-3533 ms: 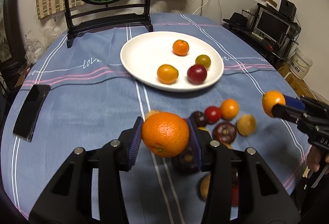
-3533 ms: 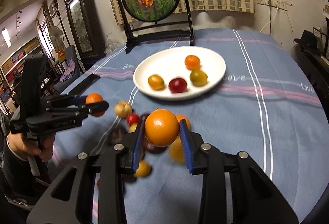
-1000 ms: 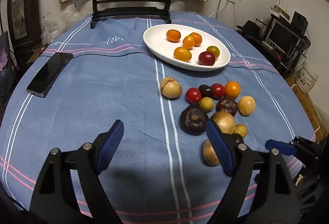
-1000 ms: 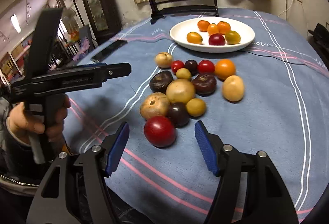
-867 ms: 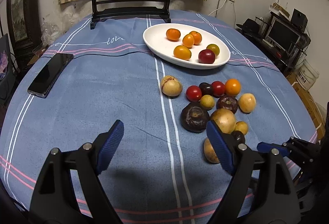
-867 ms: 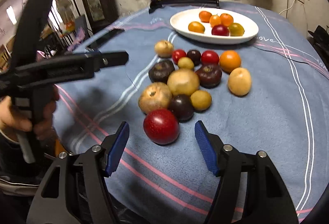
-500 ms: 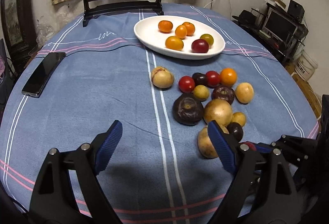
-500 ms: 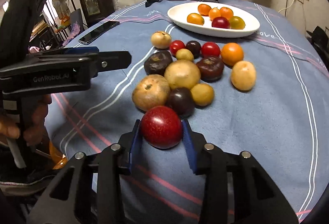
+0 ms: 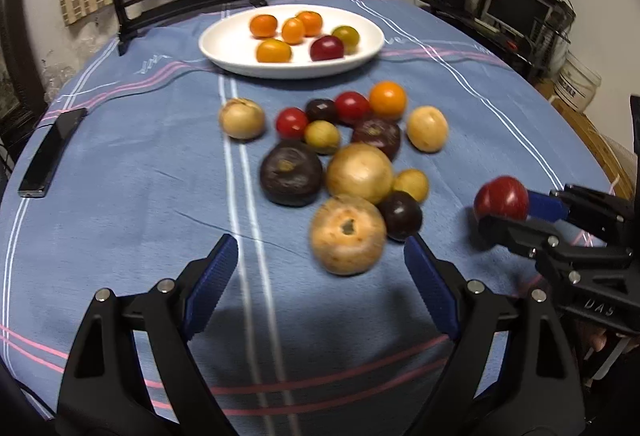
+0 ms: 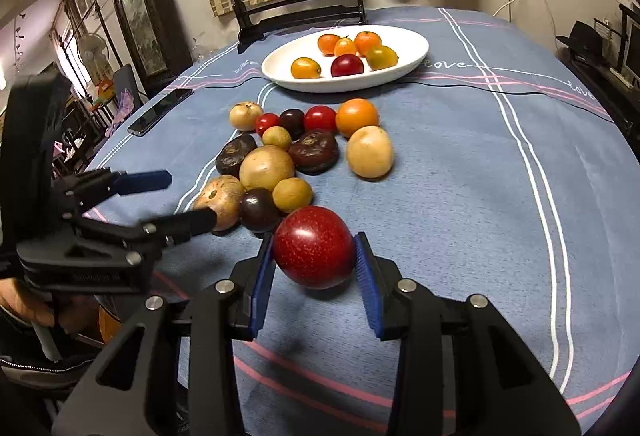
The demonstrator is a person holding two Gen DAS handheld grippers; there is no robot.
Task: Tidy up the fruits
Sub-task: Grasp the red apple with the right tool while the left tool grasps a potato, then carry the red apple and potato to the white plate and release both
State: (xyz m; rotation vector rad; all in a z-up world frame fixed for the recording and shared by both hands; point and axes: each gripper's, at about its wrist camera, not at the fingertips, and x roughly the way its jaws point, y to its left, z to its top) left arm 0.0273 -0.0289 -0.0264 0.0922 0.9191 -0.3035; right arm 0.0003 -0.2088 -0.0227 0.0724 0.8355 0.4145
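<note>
The right gripper (image 10: pixel 315 254) now clamps the red fruit (image 10: pixel 314 247) between its blue pads and holds it clear of the blue tablecloth (image 10: pixel 460 196); a second ago that fruit lay on the cloth between wide jaws, at the near end of the loose pile. The left gripper (image 9: pixel 320 272) remains wide and empty, now nearer the pile, with the tan fruit (image 9: pixel 347 239) just beyond its fingertips. The white plate (image 9: pixel 236 54) at the far side still carries six fruits. A phone (image 9: pixel 51 152) lies far left.
</note>
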